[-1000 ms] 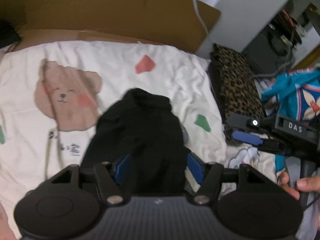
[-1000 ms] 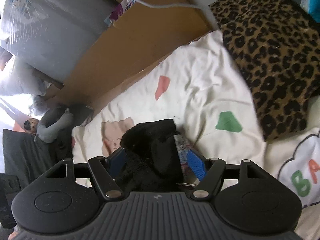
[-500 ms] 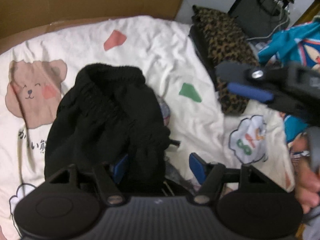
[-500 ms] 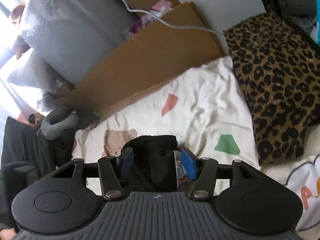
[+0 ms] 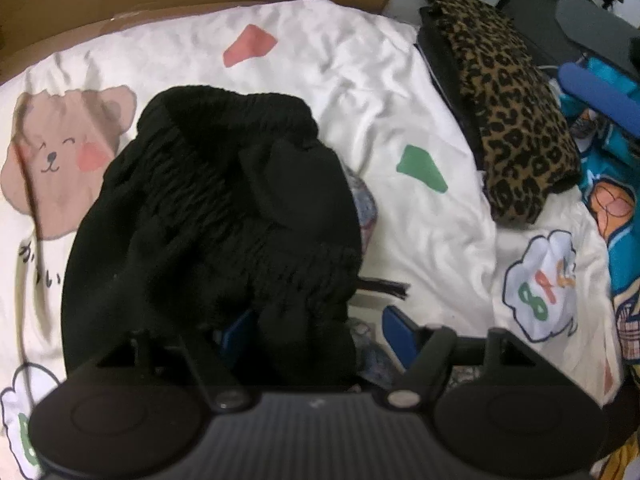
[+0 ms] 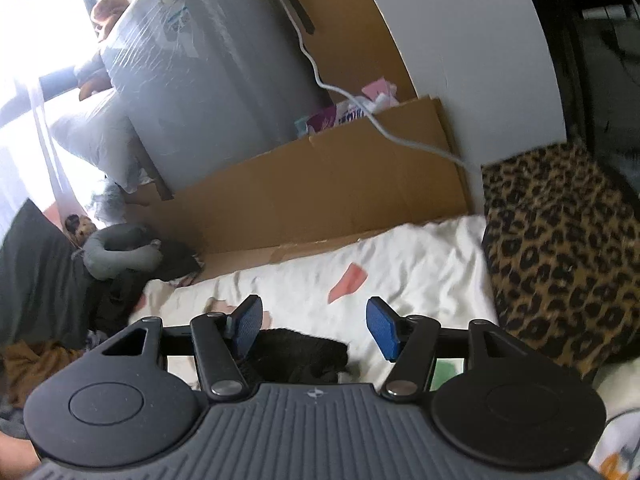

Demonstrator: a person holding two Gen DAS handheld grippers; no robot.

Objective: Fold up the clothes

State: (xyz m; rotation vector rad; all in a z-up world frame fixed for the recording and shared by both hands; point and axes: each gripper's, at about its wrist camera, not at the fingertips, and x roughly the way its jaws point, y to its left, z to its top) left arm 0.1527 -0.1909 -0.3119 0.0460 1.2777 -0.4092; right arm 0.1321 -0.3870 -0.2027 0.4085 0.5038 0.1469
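Note:
A black knitted garment [image 5: 224, 216] lies bunched on the white printed bedsheet [image 5: 360, 80]. My left gripper [image 5: 316, 336] is open right over its near end, and a fold of the black cloth lies between the blue pads. My right gripper [image 6: 314, 326] is open and empty, lifted above the far end of the garment [image 6: 296, 354]. One blue finger of the right gripper shows at the right edge of the left wrist view [image 5: 600, 92].
A leopard-print cushion [image 5: 508, 108] lies right of the sheet, also in the right wrist view [image 6: 560, 256]. A cardboard sheet [image 6: 320, 192] stands behind the bed, with a wrapped grey mattress [image 6: 208, 72] and a white cable [image 6: 360, 112]. Teal printed clothes [image 5: 616, 208] lie at far right.
My right gripper opened, let go of the black garment and lifted away from it. The left gripper moved closer over the garment, which now lies folded over on the sheet.

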